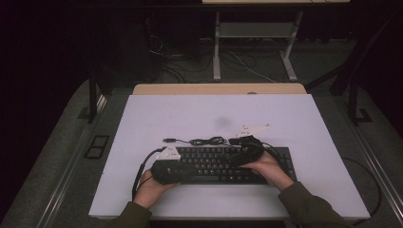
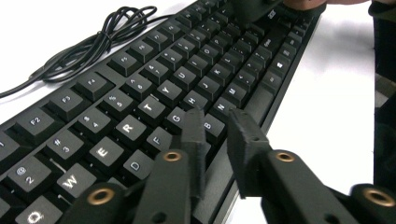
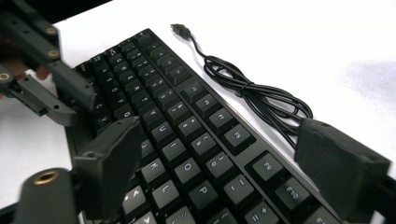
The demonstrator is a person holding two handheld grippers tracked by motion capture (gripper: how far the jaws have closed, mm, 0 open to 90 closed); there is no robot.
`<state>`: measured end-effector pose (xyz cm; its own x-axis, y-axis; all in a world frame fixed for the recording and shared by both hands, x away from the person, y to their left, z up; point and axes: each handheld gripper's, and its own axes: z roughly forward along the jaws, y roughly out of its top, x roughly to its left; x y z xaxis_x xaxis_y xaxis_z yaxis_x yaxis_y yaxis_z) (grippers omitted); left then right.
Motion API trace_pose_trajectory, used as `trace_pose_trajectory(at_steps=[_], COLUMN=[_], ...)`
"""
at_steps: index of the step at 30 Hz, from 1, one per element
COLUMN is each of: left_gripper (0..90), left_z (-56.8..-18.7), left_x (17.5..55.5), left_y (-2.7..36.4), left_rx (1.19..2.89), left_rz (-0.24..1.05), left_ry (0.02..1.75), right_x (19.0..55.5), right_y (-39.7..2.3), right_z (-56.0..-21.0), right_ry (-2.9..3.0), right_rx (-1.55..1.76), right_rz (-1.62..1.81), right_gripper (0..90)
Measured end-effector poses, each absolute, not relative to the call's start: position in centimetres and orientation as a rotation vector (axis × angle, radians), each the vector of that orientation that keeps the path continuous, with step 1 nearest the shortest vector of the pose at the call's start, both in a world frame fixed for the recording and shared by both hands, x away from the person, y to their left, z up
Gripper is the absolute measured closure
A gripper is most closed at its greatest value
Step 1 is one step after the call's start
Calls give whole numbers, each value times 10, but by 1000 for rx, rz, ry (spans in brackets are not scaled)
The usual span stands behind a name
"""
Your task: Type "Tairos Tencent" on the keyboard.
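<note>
A black keyboard lies across the near middle of the white table, with its coiled cable and USB plug just behind it. My left gripper rests at the keyboard's left end. In the left gripper view its jaws stand a narrow gap apart over the front edge by the B and N keys, with nothing between them. My right gripper is over the right half, pointing left. Its jaws are spread wide above the keys, one pad near the cable.
A wooden strip shows along the table's far edge, and a desk frame with floor cables stands beyond. Bare white surface lies behind and to both sides of the keyboard. Both forearms in olive sleeves come in from the near edge.
</note>
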<state>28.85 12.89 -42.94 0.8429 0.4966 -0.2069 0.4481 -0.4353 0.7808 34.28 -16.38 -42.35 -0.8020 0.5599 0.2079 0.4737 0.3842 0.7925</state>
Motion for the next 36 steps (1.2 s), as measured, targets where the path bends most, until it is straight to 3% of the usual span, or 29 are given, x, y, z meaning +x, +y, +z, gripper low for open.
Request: trace_pose_trajectory(at_steps=[11,20,36], left_gripper=[516,408,295], left_z=[-428,-430,-431], left_x=[298,306,321], left_y=[124,121,117], left_rx=[2077,2079,2093], left_rz=[88,112,170], left_ry=[698,705,708], right_x=[334,328,314], right_y=[-179,-189,-205], right_z=[-423,-424,-426], right_ry=[2512,2511,2546], right_rx=[956,965,942], right_rz=[1433,1439,1412], right_gripper=[155,262,682])
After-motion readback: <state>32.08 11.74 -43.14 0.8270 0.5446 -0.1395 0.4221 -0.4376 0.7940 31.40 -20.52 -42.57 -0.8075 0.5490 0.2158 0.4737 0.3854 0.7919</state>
